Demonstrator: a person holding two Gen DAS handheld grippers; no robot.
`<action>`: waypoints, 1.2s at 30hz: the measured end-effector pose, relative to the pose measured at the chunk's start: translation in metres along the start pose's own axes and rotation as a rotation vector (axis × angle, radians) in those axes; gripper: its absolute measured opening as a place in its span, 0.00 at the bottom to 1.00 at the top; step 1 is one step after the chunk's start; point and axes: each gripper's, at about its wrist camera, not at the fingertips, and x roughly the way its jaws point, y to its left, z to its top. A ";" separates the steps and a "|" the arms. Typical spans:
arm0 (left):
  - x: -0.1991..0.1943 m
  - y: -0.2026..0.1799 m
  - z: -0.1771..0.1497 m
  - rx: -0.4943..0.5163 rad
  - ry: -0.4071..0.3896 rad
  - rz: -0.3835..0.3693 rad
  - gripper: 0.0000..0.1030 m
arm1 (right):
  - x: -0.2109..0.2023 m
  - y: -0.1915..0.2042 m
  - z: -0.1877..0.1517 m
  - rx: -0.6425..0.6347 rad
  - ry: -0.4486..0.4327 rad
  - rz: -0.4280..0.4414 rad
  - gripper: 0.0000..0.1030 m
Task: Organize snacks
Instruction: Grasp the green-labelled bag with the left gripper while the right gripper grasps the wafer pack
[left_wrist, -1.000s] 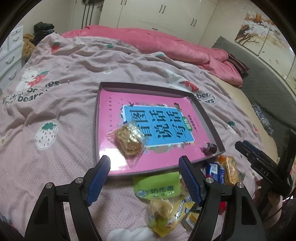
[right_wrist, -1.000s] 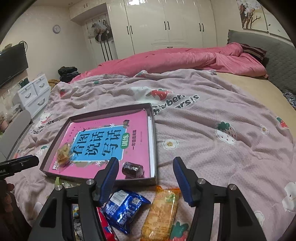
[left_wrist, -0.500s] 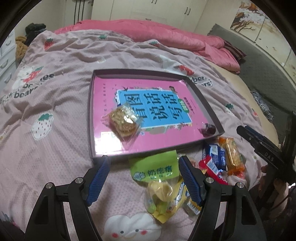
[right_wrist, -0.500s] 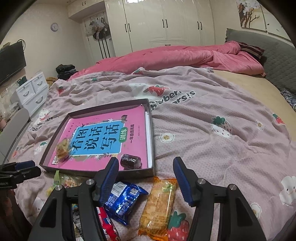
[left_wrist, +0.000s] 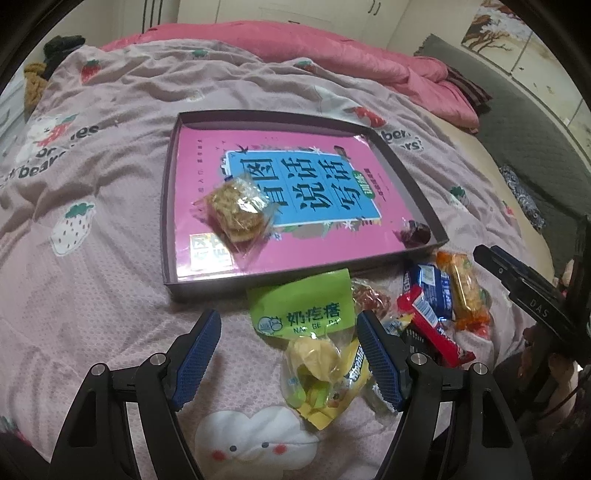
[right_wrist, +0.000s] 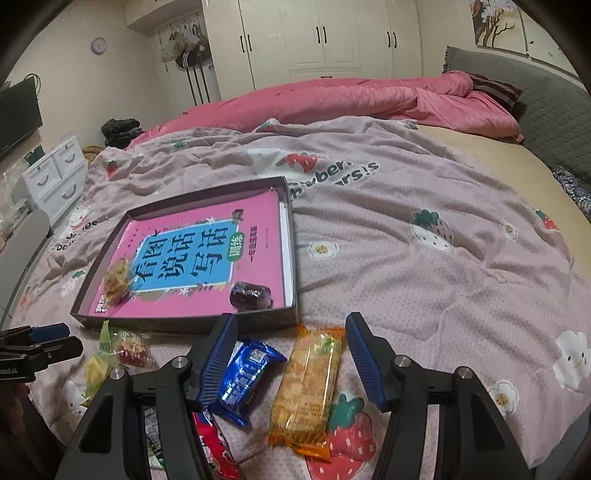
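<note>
A shallow dark tray (left_wrist: 168, 206) lies on the bed with a pink book inside. A clear-wrapped cookie (left_wrist: 236, 210) and a dark wrapped candy (left_wrist: 415, 232) rest on the book. Loose snacks lie at the tray's near edge: a green-labelled bag (left_wrist: 306, 314), a blue packet (right_wrist: 243, 376), an orange cracker packet (right_wrist: 306, 384) and a red bar (left_wrist: 432, 328). My left gripper (left_wrist: 288, 325) hangs open over the green bag without touching it. My right gripper (right_wrist: 291, 325) is open above the orange packet (left_wrist: 465, 291), and its pads are clear of it.
The mauve strawberry-print blanket (right_wrist: 443, 229) spreads wide to the right of the tray. A pink duvet (right_wrist: 351, 99) is bunched at the far side. White drawers (right_wrist: 55, 177) stand off the bed's left edge. A grey headboard (right_wrist: 535, 85) runs along the right.
The left gripper has drawn back from the tray and sunk toward the snack pile, so the green bag now lies between its fingers. The right gripper has barely shifted.
</note>
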 end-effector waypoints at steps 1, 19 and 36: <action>0.001 -0.001 0.000 0.002 0.003 -0.001 0.75 | 0.000 0.000 -0.001 -0.002 0.004 -0.001 0.59; 0.023 -0.008 -0.012 0.030 0.085 0.006 0.75 | 0.005 -0.016 -0.017 0.062 0.093 -0.043 0.59; 0.034 -0.005 -0.013 0.015 0.114 0.024 0.75 | 0.029 0.001 -0.029 -0.040 0.186 -0.101 0.59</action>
